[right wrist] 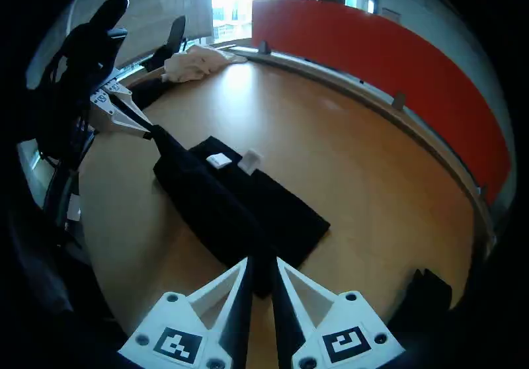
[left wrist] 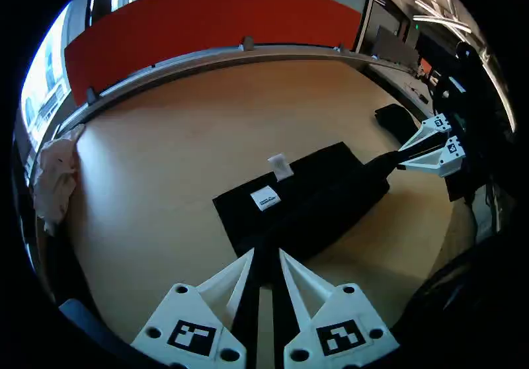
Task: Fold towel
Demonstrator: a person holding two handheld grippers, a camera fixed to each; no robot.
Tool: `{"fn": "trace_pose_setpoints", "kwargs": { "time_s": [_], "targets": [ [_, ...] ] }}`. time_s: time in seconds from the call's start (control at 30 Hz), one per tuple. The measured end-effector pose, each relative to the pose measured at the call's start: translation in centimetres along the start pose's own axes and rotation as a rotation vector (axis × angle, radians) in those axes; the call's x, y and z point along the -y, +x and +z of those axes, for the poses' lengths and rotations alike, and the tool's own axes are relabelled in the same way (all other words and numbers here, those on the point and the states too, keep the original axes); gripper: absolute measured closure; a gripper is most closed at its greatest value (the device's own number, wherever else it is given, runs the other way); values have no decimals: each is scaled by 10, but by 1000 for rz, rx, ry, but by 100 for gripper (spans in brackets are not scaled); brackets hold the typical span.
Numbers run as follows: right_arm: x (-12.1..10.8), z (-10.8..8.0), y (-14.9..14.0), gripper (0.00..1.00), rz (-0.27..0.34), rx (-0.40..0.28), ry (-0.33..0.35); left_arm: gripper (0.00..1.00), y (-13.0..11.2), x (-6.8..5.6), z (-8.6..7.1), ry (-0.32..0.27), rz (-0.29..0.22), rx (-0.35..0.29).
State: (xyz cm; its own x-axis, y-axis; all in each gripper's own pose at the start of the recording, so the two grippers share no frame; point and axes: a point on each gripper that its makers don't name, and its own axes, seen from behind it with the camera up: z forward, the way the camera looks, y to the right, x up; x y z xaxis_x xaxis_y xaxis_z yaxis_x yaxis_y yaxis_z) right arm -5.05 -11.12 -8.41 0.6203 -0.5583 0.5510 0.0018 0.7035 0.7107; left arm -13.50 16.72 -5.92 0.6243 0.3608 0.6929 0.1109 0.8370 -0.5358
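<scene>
Towel [left wrist: 311, 194] — pinched tight by left gripper [left wrist: 266, 255] and right gripper [right wrist: 262, 263].

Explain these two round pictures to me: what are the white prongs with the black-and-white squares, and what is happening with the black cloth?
There is no robot here. A person holds a two-finger gripper in each hand, and a fisheye camera rides on each one, looking along its fingers. The left gripper view shows the left gripper up close, and the right gripper view shows the right gripper. Each view also catches the other gripper farther off. A black towel with small white tags lies on the wooden table. Each gripper is shut on one end of the towel, and a ridge of fabric runs between them. A pale crumpled cloth lies at the table's far edge, near a red partition.
</scene>
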Motion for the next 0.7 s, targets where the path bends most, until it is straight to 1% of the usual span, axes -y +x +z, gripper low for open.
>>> {"fn": "trace_pose_setpoints", "kwargs": {
  "time_s": [0.17, 0.37, 0.7],
  "targets": [
    [-4, 10, -3, 84, 10, 6, 0, 90, -3, 4, 11, 3, 3, 17],
    [-10, 20, -6, 84, 15, 17, -10, 90, -5, 7, 22, 5, 0, 23],
    [-21, 38, -8, 83, 29, 40, -27, 89, -6, 15, 44, 22, 29, 45]
  ]
}}
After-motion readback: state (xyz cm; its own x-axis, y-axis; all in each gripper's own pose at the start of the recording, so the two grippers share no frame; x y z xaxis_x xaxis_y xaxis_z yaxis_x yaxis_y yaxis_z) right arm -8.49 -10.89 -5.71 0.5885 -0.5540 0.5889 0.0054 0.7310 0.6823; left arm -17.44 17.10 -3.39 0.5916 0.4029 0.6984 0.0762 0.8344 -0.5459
